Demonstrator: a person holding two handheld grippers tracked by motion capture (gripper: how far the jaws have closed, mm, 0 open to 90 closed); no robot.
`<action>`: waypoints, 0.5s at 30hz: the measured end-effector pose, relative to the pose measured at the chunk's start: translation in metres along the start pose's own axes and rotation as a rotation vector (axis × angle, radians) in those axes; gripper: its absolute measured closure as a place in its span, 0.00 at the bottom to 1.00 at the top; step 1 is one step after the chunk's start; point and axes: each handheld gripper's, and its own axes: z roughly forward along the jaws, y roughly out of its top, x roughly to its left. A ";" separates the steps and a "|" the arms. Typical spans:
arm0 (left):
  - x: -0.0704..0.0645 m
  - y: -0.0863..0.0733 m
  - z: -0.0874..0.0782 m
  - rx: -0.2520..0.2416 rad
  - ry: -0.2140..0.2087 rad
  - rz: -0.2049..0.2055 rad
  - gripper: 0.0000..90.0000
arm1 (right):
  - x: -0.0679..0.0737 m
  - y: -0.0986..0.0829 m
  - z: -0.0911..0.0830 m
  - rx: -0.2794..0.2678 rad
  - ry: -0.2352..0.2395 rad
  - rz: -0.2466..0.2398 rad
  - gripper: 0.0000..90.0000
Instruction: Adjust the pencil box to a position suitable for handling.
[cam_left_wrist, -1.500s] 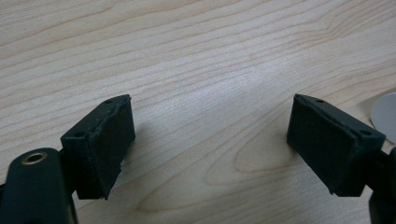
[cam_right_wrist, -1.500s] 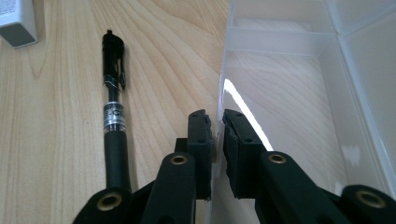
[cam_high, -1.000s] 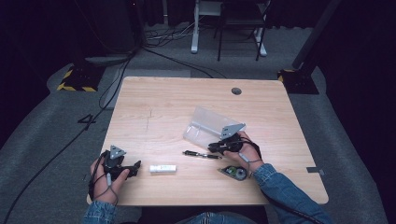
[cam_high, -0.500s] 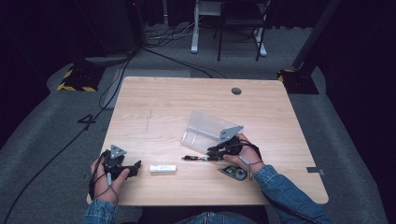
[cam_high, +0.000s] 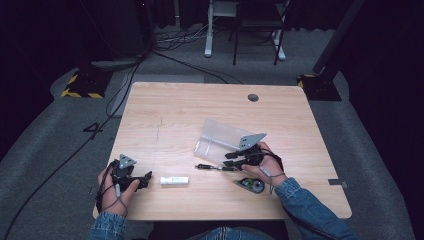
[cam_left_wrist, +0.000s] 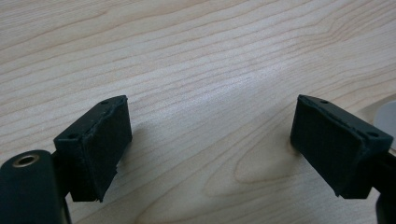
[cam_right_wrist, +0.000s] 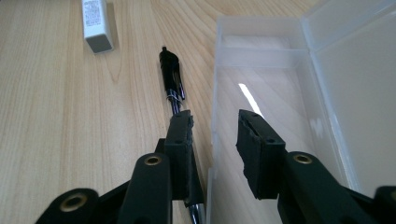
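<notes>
A black pen (cam_high: 210, 167) lies on the wooden table (cam_high: 190, 110), just in front of an open clear plastic box (cam_high: 220, 137). My right gripper (cam_high: 231, 162) stands open low over the pen's right end. In the right gripper view the pen (cam_right_wrist: 172, 74) runs under the left jaw, and the box (cam_right_wrist: 280, 70) wall sits in the gap of my right gripper (cam_right_wrist: 215, 140). A small white oblong item (cam_high: 174, 180) lies left of the pen, also seen as the white item (cam_right_wrist: 96, 23). My left gripper (cam_high: 142, 179) rests wide open on bare wood (cam_left_wrist: 210, 135).
A small green and black object (cam_high: 252, 185) lies by my right wrist near the front edge. A round cable hole (cam_high: 253, 97) sits at the table's back right. Cables, stands and chair legs are on the floor beyond the table.
My right gripper has edged slightly left and toward the person, lower over the pen. The left gripper, box and white item have not moved.
</notes>
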 end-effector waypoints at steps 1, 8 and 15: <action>0.000 0.000 0.000 0.000 0.001 -0.002 0.14 | 0.001 0.001 -0.002 -0.003 -0.004 0.003 0.73; 0.000 0.002 0.002 0.005 -0.001 0.003 0.13 | 0.004 0.003 -0.014 0.003 -0.029 0.065 0.71; 0.000 0.002 0.002 0.004 -0.001 0.002 0.13 | 0.013 0.009 -0.021 0.014 -0.026 0.097 0.72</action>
